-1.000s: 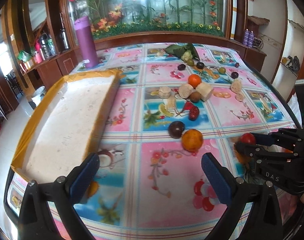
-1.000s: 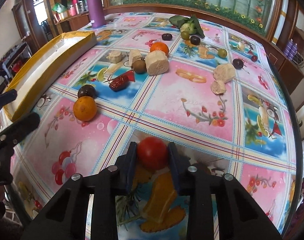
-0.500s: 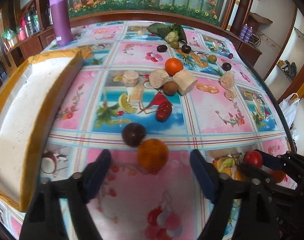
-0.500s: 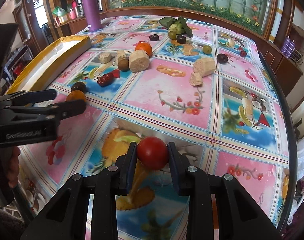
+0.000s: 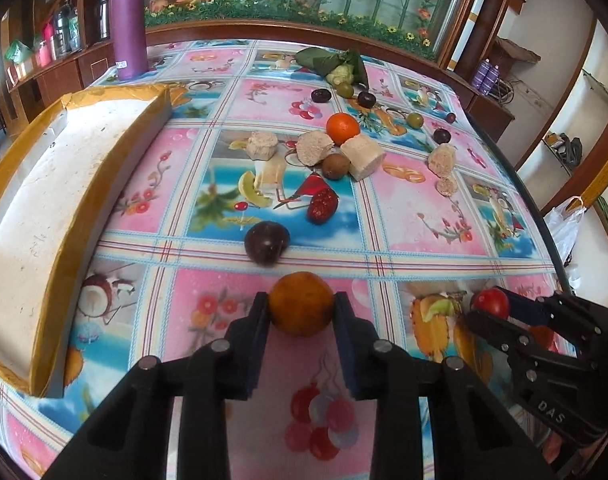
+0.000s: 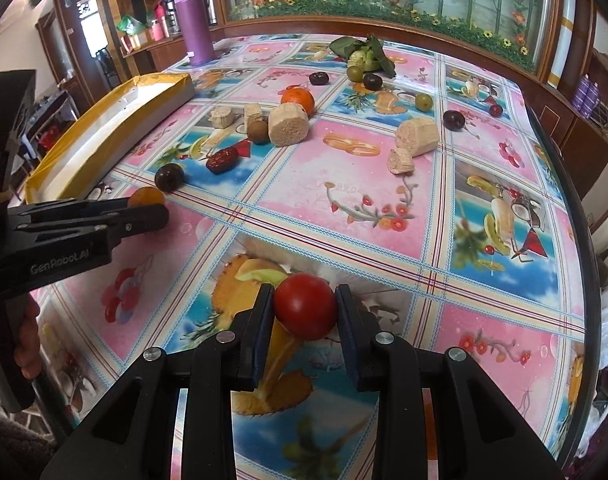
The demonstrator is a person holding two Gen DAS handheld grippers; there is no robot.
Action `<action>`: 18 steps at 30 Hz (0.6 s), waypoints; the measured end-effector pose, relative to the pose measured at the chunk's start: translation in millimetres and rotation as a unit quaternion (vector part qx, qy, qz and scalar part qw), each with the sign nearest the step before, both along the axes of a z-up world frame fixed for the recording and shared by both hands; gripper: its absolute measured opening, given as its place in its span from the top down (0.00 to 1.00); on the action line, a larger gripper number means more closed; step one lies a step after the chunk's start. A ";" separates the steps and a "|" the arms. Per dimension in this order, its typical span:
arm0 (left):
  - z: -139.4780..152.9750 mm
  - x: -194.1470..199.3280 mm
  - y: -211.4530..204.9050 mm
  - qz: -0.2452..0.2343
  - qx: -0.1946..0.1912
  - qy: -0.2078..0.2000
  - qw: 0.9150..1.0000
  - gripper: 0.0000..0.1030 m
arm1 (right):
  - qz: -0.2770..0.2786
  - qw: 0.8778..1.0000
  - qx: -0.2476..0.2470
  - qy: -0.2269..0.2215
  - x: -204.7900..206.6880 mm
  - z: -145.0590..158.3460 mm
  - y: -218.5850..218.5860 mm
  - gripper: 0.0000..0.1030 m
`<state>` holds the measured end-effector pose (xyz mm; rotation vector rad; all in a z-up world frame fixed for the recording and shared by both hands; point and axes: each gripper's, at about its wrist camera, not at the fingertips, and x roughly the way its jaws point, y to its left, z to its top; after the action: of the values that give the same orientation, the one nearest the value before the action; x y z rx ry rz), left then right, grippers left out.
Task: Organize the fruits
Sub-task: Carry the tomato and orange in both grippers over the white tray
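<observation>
My left gripper [image 5: 302,306] is shut on an orange [image 5: 302,303] low over the tablecloth; it also shows in the right wrist view [image 6: 146,197]. My right gripper [image 6: 305,306] is shut on a red tomato [image 6: 305,306], seen at the right of the left wrist view [image 5: 491,303]. A dark plum [image 5: 266,241] lies just beyond the orange. A red date [image 5: 322,206], a kiwi [image 5: 335,166], a second orange [image 5: 342,127] and pale bread-like chunks [image 5: 363,151] lie mid-table. More plums and green fruits [image 5: 415,119] lie further back.
A long white tray with a yellow rim [image 5: 76,188] lies along the table's left side. A purple flask [image 5: 128,24] stands at the back left. Leafy greens [image 5: 335,66] lie at the back. The table's right edge [image 5: 543,220] drops off near a plastic bag.
My left gripper moved forward and closed on the near orange, which it was open around before. My right gripper kept hold of the tomato and drifted slightly back.
</observation>
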<state>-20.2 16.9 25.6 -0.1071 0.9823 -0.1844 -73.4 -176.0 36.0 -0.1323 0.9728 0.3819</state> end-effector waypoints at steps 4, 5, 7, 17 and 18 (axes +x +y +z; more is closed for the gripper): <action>8.0 -8.7 5.3 -0.002 -0.008 -0.006 1.000 0.66 | 0.001 1.000 0.006 -0.006 -1.3 5.0 3.2 0.71; 10.1 -10.1 7.3 -0.002 -0.009 -0.007 1.000 0.66 | 0.001 1.000 0.008 -0.007 -1.5 6.0 4.3 0.71; 15.2 -12.7 11.9 -0.002 -0.010 -0.013 1.000 0.66 | 0.001 1.000 0.008 -0.009 -1.3 7.3 7.6 0.71; 39.5 -26.3 54.8 0.021 -0.015 -0.047 0.999 0.67 | 0.030 0.999 0.013 -0.019 8.3 19.5 54.3 0.71; 41.3 -26.9 61.8 0.028 -0.016 -0.051 0.998 0.67 | 0.040 0.999 0.011 -0.022 10.1 22.3 64.2 0.71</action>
<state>-47.1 78.7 66.9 -0.1529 0.8744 -0.1524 -63.3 -111.8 58.3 -0.1598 0.9211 0.4604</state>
